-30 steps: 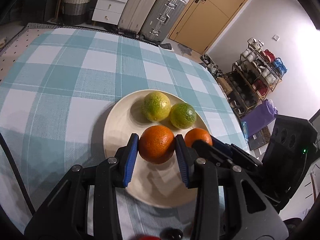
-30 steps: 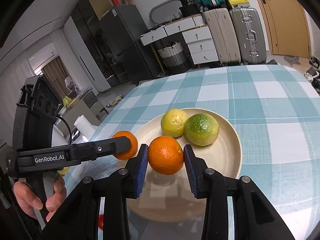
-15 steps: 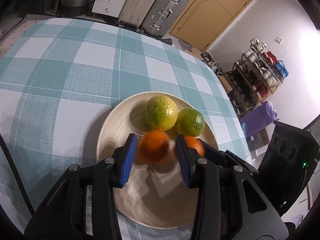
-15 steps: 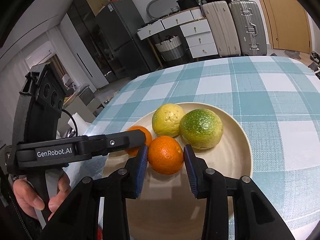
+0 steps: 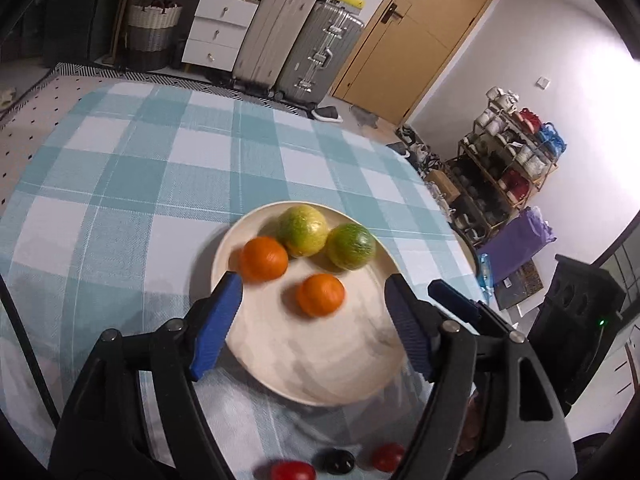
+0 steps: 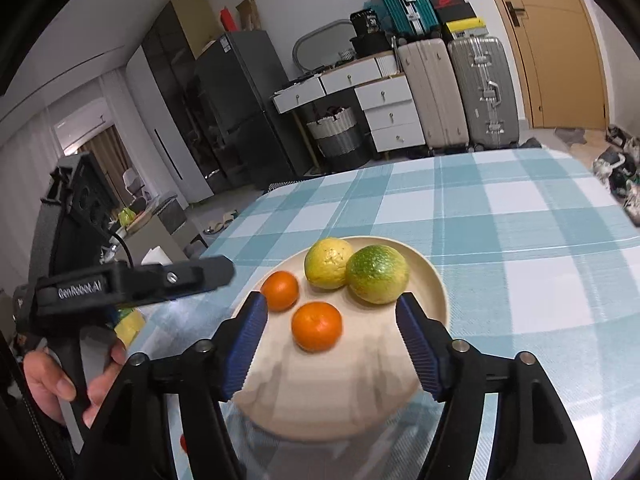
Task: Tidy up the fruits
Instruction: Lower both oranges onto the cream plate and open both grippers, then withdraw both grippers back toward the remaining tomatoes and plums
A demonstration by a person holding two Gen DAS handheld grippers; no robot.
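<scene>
Four round citrus fruits sit on a cream plate [image 5: 256, 360] on a table covered by a teal-and-white checked cloth [image 5: 132, 184]. Two are small, smooth, bright oranges: one near the plate's middle [image 5: 320, 294], the other [image 5: 264, 258] toward the plate's left rim, slightly blurred. Behind them lie two larger fruits with dimpled skin, touching each other: a yellow-green one [image 5: 302, 230] and a greener one [image 5: 351, 246]. The left orange sits just beside the yellow-green fruit.

The plate is shallow, round and matte, with a low raised rim. The cloth looks woven.

The left gripper [image 5: 312, 320] hangs over the plate's near side, its black arms ending in ribbed blue pads spread wide with nothing between them. The right gripper [image 6: 332, 334] is likewise spread wide and empty, the middle orange [image 6: 317, 325] lying beyond its tips.

Only the left wrist view shows small red fruits [image 5: 387, 457] and a dark one [image 5: 334, 461] on the cloth at the bottom edge, and a rack of crockery [image 5: 516, 152] by the wall. Only the right wrist view shows the person's hand [image 6: 60, 384] gripping the left tool's handle, and a dark fridge [image 6: 240, 112]. Both show suitcases [image 5: 300, 44] and white drawers [image 5: 216, 36].
</scene>
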